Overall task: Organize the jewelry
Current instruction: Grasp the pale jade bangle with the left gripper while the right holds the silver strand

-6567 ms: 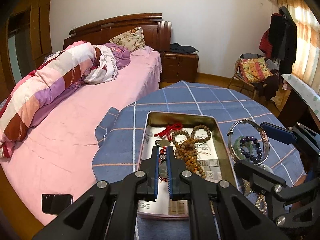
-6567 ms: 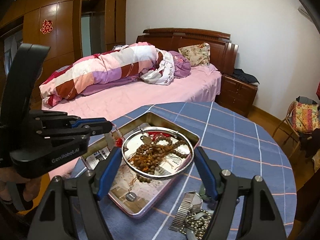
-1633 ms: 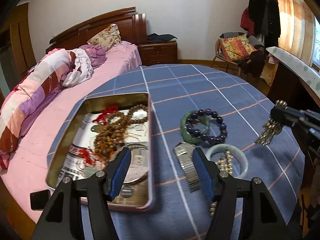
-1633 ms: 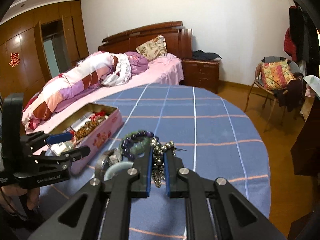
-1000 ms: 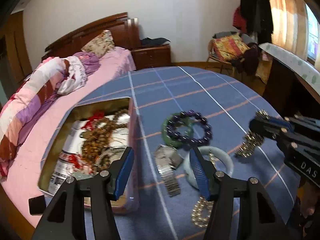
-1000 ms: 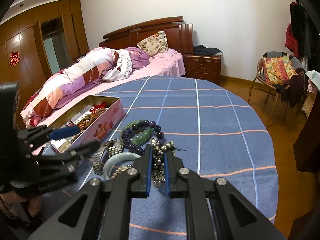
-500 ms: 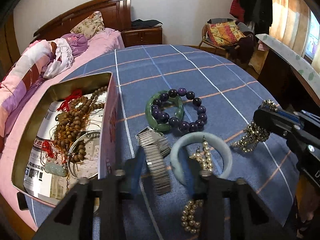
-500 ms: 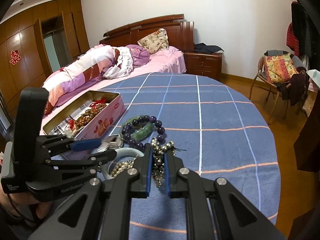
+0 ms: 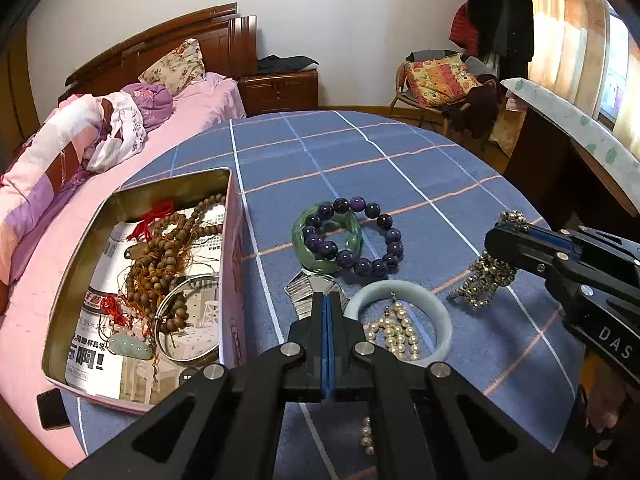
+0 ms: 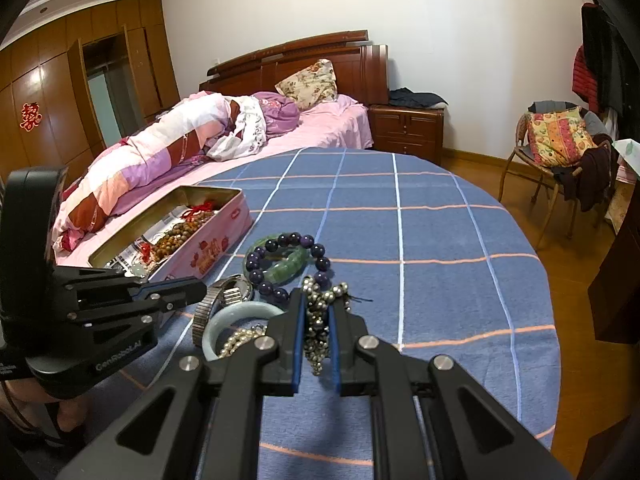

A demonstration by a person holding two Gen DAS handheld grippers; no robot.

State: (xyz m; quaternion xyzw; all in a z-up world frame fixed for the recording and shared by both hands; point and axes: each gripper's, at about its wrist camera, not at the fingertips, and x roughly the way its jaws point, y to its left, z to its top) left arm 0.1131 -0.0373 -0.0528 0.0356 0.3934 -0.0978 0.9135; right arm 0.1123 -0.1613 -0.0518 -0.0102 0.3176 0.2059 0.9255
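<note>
Right tongs (image 10: 316, 332): closed to a narrow gap on a bunch of silvery bead chain (image 10: 316, 312), held just above the checked tablecloth (image 9: 360, 160) with loose loops hanging below the pads and some trailing onto the cloth. Left tongs (image 9: 326, 312): pressed fully together at the edge of the metal watch (image 9: 310, 292); cannot tell whether any of the band is actually nipped. Nearby on the cloth: pale bangle (image 9: 442, 320) ringed around a pearl strand (image 9: 394, 332), green bangle (image 9: 304, 240) overlapped by a purple bead bracelet (image 9: 376, 268); open tin (image 9: 80, 264) to the left, already stocked with wooden beads. Likely handling of the chain: limp, fairly light, slippery between smooth pads, prone to pouring out of a pinch or snagging a neighbour. Best gripped across several strands at once, as now, and lowered into the tin rather than dropped.
</note>
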